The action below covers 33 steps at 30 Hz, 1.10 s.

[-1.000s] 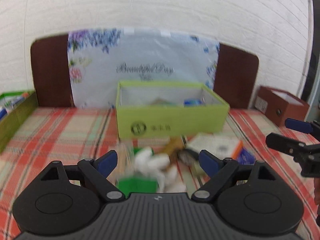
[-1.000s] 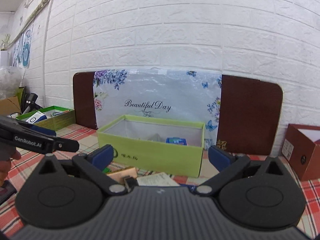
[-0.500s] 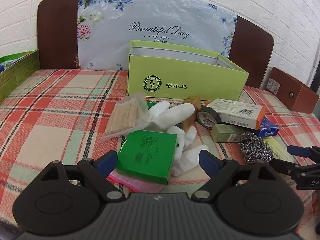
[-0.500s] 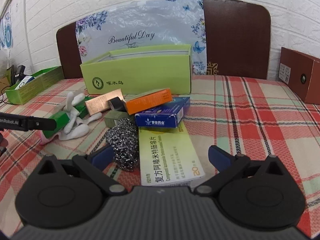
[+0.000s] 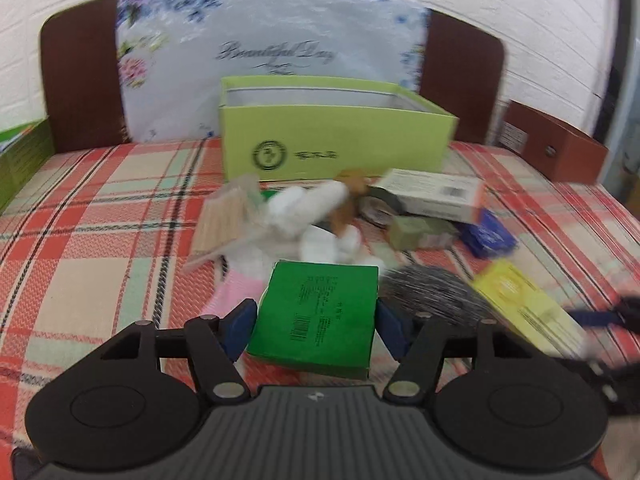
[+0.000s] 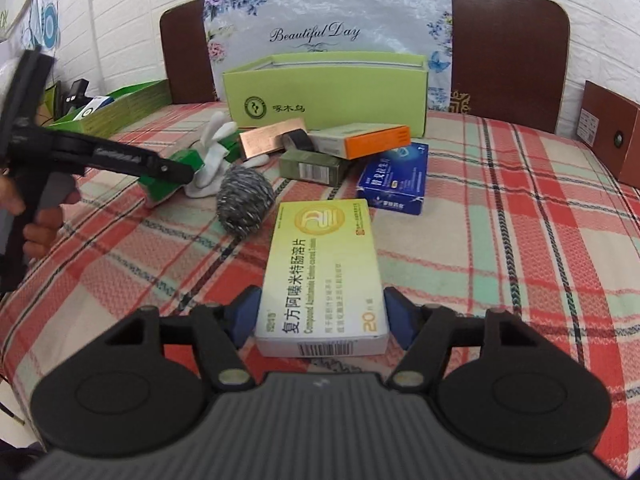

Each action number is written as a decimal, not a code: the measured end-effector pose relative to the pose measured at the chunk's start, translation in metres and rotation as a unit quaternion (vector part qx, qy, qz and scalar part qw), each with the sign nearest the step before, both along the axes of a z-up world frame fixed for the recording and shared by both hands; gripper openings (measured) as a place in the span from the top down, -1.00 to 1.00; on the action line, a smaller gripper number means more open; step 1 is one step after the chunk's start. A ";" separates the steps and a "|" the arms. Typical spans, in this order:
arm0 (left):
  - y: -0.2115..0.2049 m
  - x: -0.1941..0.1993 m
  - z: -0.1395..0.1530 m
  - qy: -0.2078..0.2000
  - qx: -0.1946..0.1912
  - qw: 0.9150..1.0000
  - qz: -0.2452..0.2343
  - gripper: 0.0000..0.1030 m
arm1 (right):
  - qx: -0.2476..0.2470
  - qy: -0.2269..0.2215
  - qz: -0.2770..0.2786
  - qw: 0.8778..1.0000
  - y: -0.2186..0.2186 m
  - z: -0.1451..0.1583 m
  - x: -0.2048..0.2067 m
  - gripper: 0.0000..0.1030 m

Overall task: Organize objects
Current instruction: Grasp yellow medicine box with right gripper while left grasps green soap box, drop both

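Plaid cloth [image 6: 500, 240] carries your clutter: scrubber [image 6: 245, 196], glove [image 5: 304, 216], blue box [image 6: 394, 176]. Your left claw [image 5: 316, 322] has just closed onto the green box [image 5: 320, 316]; right claw [image 6: 322, 316], likewise closing, pinches the yellow box [image 6: 324, 268].

— Woven cloth [image 6: 520, 216], matt, checked. Cardboard boxes: yellow box [image 6: 324, 264] smooth, slightly glossy; green box [image 5: 316, 316] the same.

— Scourer [image 6: 245, 200] of wiry metal, rough. Glove [image 5: 304, 216] soft white cloth. Black matt plastic on right gripper [image 6: 322, 320].
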<state>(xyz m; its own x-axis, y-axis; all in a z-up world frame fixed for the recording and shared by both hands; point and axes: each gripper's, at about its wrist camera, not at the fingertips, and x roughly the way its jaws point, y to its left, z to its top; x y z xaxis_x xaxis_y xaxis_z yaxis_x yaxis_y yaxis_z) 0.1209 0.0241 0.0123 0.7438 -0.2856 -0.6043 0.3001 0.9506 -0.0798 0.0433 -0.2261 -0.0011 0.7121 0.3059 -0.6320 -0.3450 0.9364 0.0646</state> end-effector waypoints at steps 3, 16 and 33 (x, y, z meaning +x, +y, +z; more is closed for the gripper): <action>-0.009 -0.026 0.004 -0.005 0.018 0.999 -0.042 -0.32 | -0.007 -0.004 -0.006 1.000 0.005 0.001 0.008 -0.39; -0.015 -0.030 -0.018 0.044 0.032 0.998 -0.038 -0.49 | -0.003 0.007 -0.015 1.000 0.008 -0.003 0.017 -0.45; -0.017 -0.027 0.026 -0.004 0.002 0.998 -0.055 -0.24 | 0.024 -0.011 0.002 1.000 0.003 0.025 0.005 -0.27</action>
